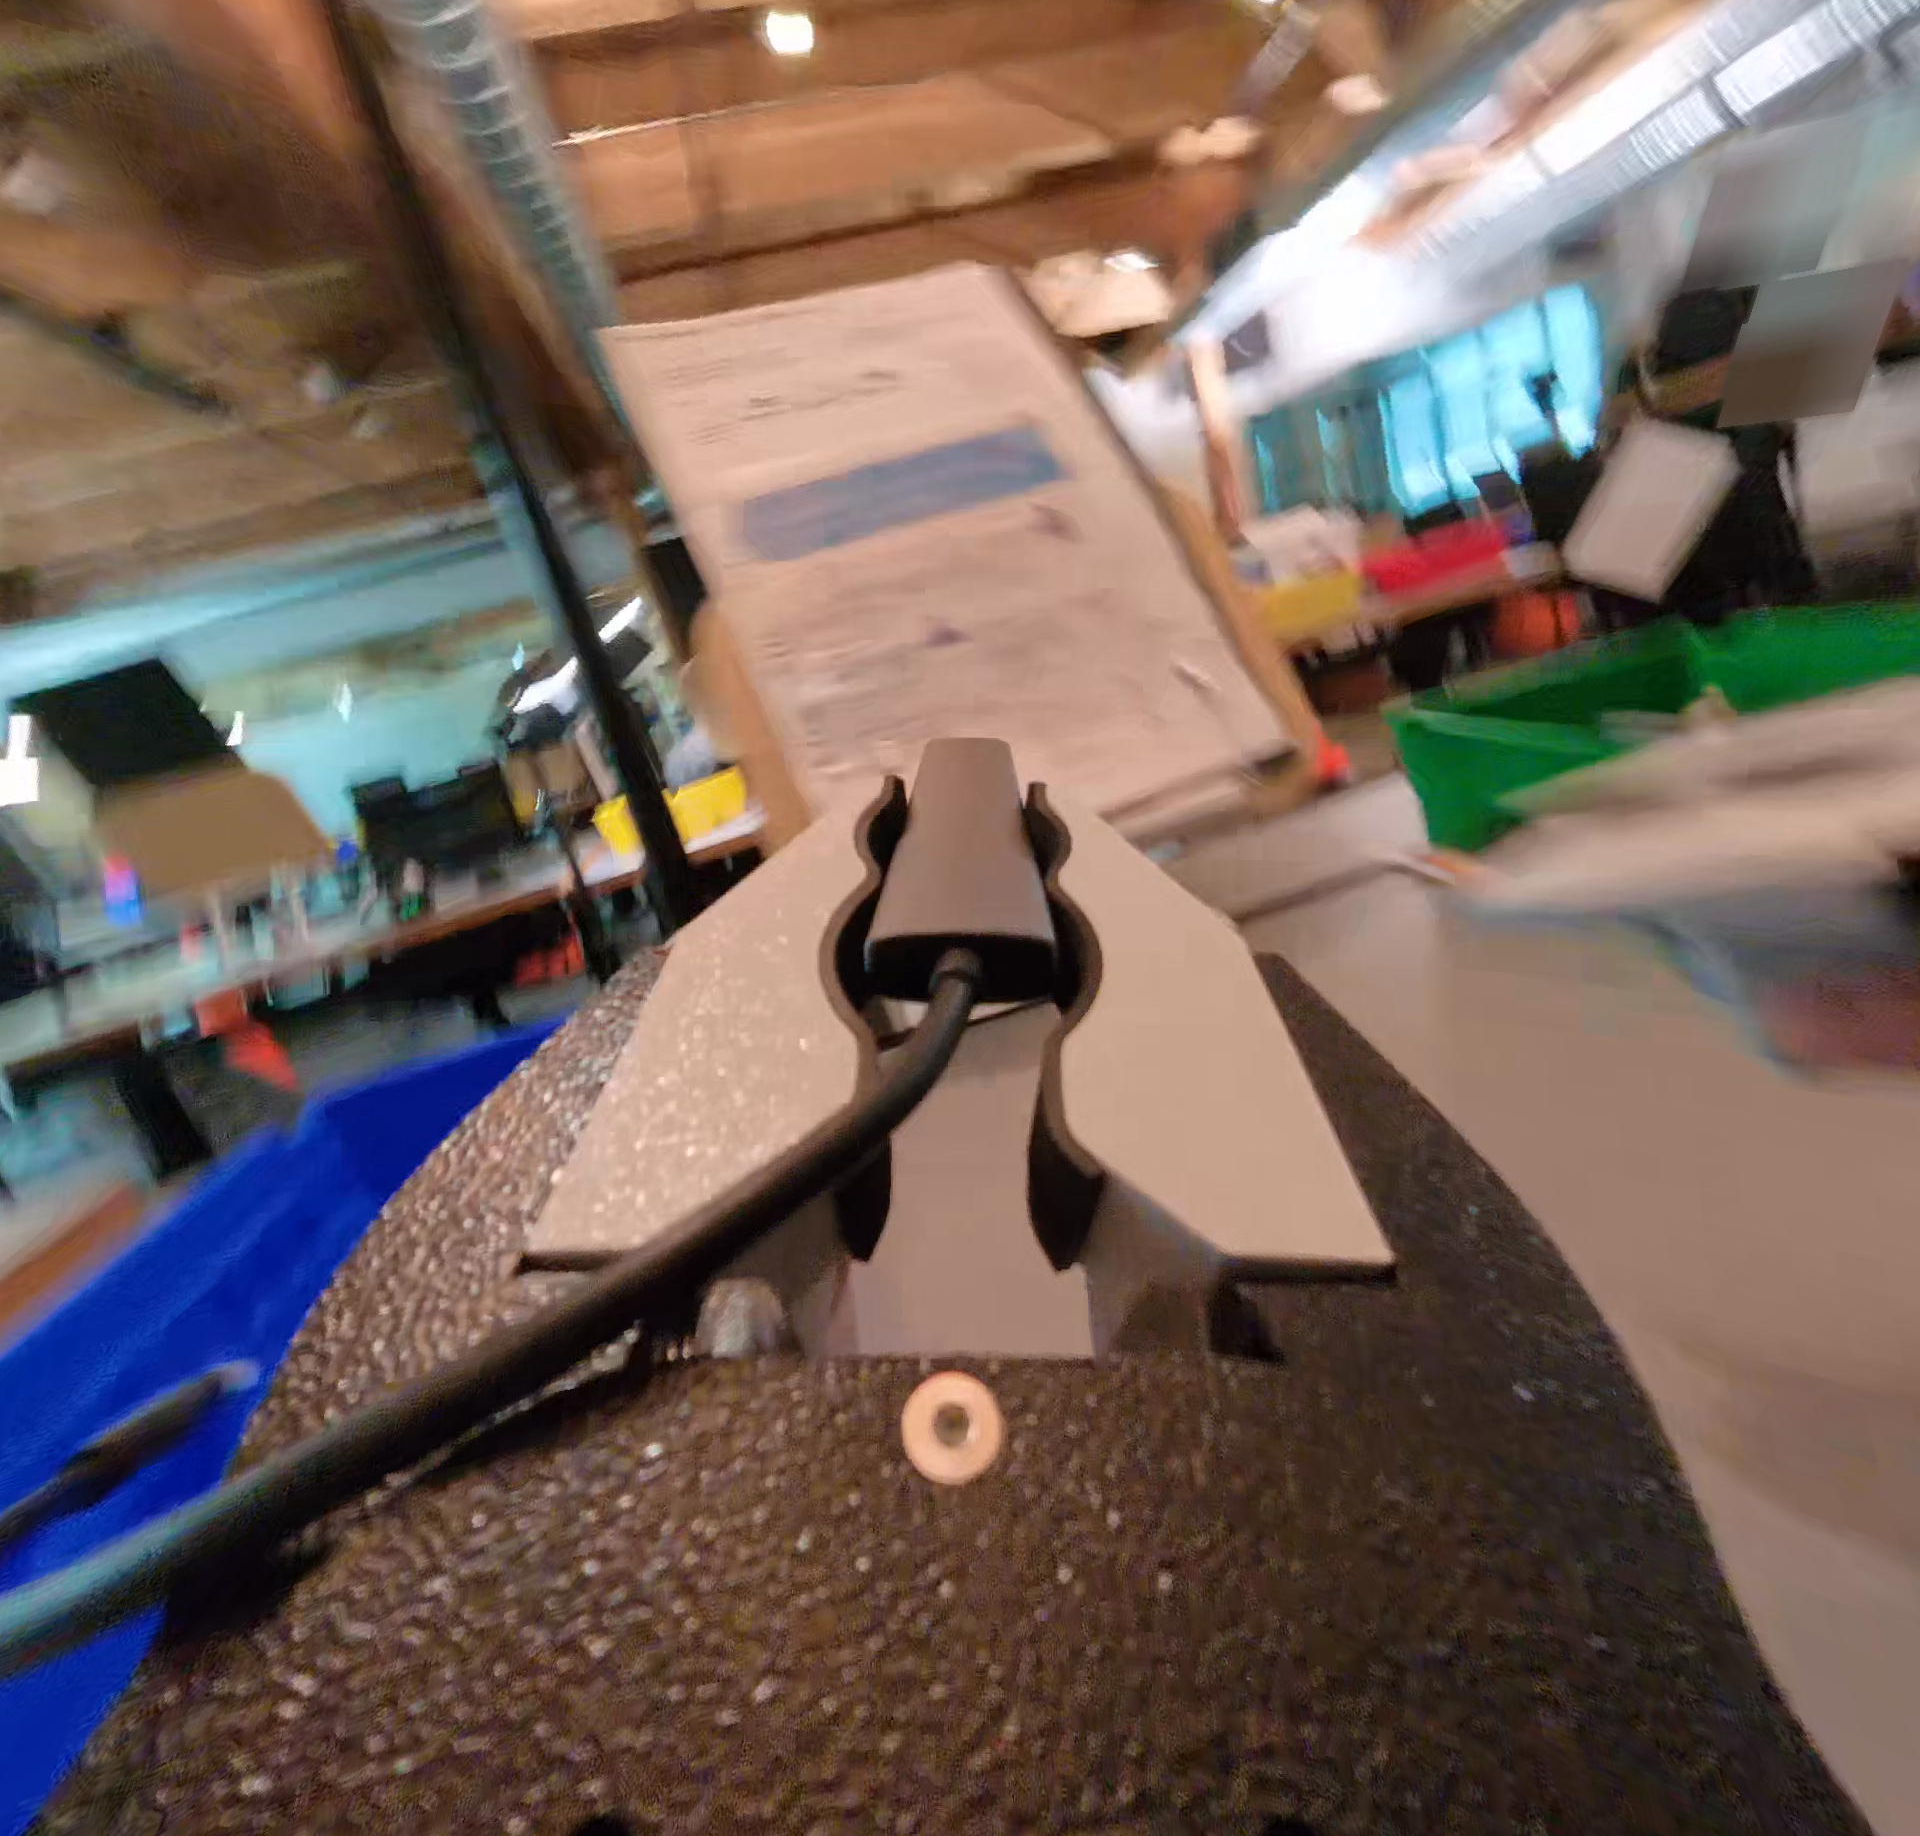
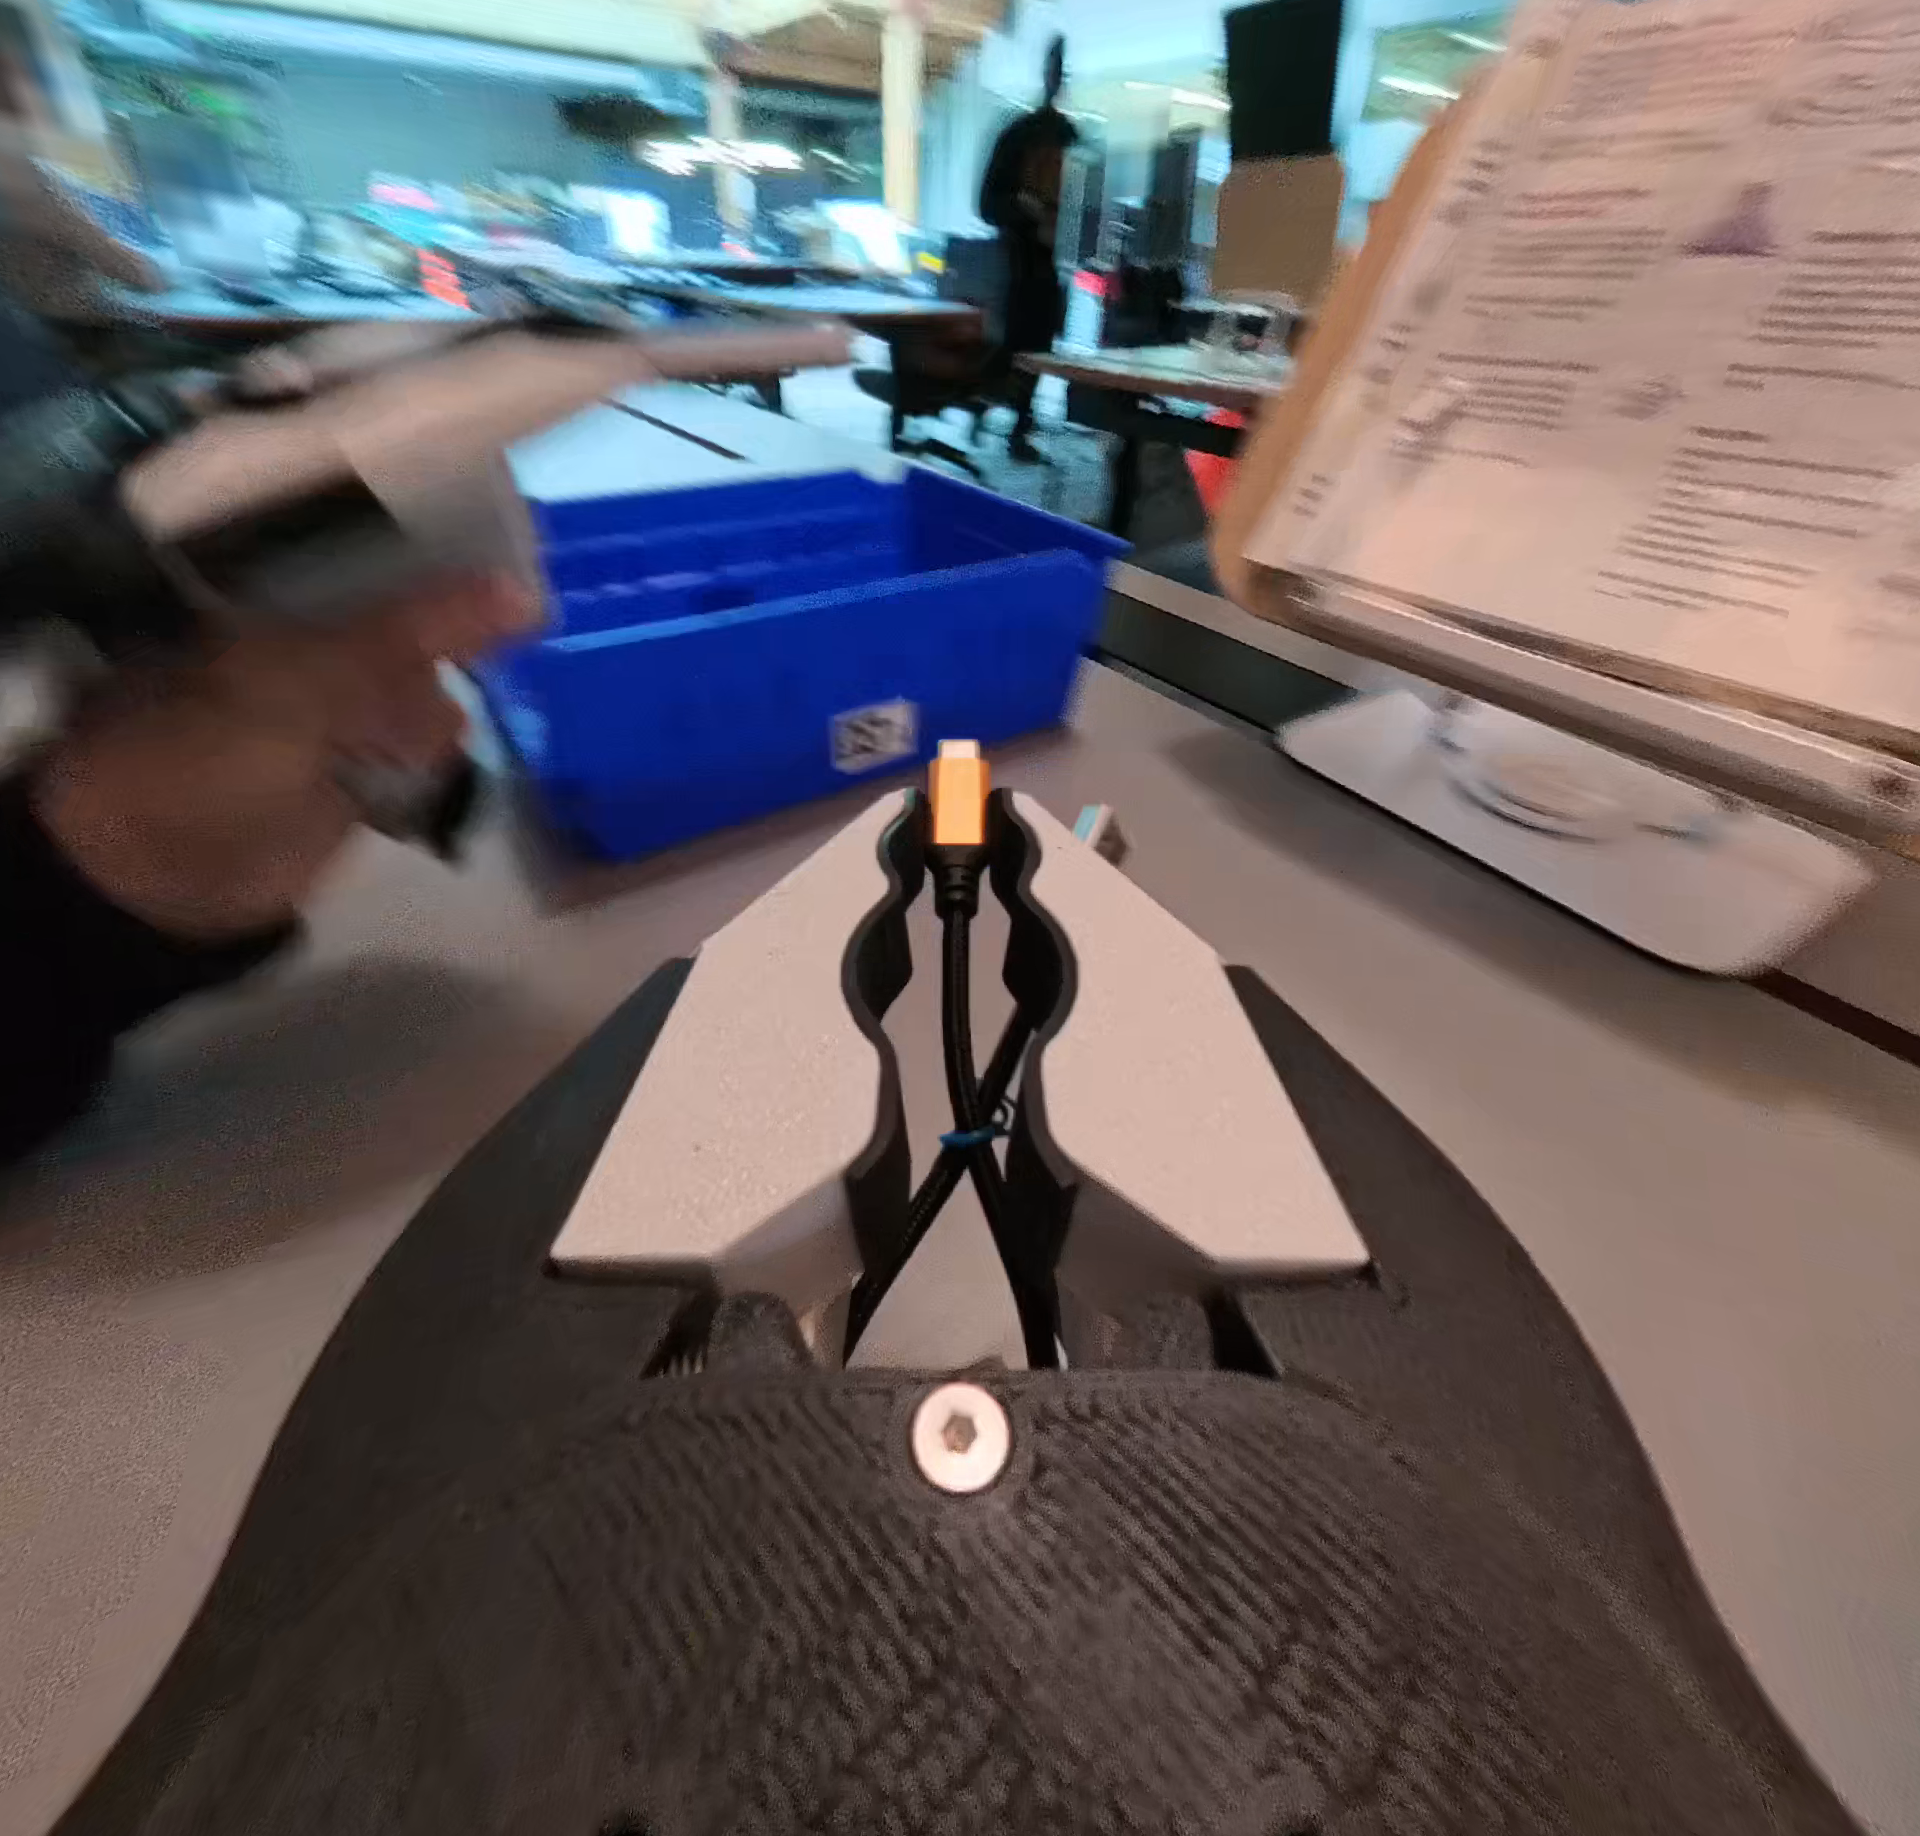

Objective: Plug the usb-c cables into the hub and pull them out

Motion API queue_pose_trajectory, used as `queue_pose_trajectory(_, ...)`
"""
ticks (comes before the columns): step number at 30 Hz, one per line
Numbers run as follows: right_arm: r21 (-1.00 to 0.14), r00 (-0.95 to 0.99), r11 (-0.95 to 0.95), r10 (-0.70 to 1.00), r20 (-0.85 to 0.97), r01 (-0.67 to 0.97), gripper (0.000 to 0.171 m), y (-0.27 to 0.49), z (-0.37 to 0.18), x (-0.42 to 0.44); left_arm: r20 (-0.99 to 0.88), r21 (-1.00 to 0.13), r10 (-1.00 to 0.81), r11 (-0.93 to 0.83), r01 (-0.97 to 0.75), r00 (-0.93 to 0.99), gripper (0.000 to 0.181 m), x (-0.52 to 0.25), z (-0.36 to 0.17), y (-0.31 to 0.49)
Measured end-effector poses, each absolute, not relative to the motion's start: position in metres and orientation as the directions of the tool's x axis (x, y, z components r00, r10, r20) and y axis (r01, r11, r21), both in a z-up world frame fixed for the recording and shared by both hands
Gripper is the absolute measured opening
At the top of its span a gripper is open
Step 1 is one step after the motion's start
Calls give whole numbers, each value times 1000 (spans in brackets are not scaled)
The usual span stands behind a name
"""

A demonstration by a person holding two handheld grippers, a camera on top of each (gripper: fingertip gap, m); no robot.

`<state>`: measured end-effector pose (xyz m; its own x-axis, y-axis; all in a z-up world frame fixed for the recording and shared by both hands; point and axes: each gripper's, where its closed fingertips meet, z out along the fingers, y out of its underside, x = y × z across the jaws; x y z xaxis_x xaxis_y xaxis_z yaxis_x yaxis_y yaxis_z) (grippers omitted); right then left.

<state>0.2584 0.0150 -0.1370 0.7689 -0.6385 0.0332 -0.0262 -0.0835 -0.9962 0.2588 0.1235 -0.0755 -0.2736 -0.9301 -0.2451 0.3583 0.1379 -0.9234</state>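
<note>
In the left wrist view my left gripper (image 1: 961, 799) is shut on a dark grey hub (image 1: 961, 861). The hub points forward, raised and aimed out at the room. Its black cable (image 1: 727, 1256) trails back over the left finger. In the right wrist view my right gripper (image 2: 956, 812) is shut on an orange usb-c plug (image 2: 956, 794), whose metal tip sticks out in front. The plug's black cable (image 2: 956, 1007) runs back between the fingers, looped and tied. The left gripper (image 2: 312, 498) shows as a blur at far left, in a person's hand (image 2: 208, 747). Hub and plug are apart.
A blue bin (image 2: 810, 664) stands on the grey table (image 2: 1455, 1163) ahead of the right gripper and shows low left in the left wrist view (image 1: 208, 1267). A green bin (image 1: 1558, 747) is at right. A leaning board with papers (image 2: 1610, 332) and a white tray (image 2: 1558, 830) stand right.
</note>
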Motion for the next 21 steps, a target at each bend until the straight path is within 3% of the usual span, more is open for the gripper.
queue_pose_trajectory(1, -998, 739, -31, -673, -14, -47, 12, -1, -137, 266, -81, -956, -951, -10, 293, -298, 22, 267, -70, 154)
queue_pose_trajectory(2, -994, 730, 81, -675, -106, -70, 11, -13, -131, 270, -70, -950, -932, -45, 307, -355, 22, 266, -69, 156)
queue_pose_trajectory(3, -990, 740, 122, -659, -136, -73, 11, -18, -128, 272, -154, -942, -924, 29, 335, -351, 22, 262, -74, 146)
queue_pose_trajectory(6, -988, 744, 108, -668, 9, 109, 11, -22, -98, 260, -282, -911, -875, 115, 397, -394, 21, 249, -78, 105)
queue_pose_trajectory(9, -970, 574, -51, -799, 182, 236, 11, -57, -79, 264, -359, -897, -830, 180, 403, -427, 22, 248, -92, 90)
queue_pose_trajectory(12, -961, 364, -184, -898, 249, 204, 11, -124, -62, 281, -458, -869, -771, 283, 406, -442, 21, 247, -113, 78)
queue_pose_trajectory(17, -823, 331, -563, -765, 552, 74, 11, -207, -64, 318, -474, -871, -705, 288, 398, -527, 22, 240, -123, 53)
queue_pose_trajectory(21, -724, 555, -685, -634, 539, -78, 11, -233, -111, 339, -439, -893, -686, 261, 368, -580, 22, 239, -128, 47)
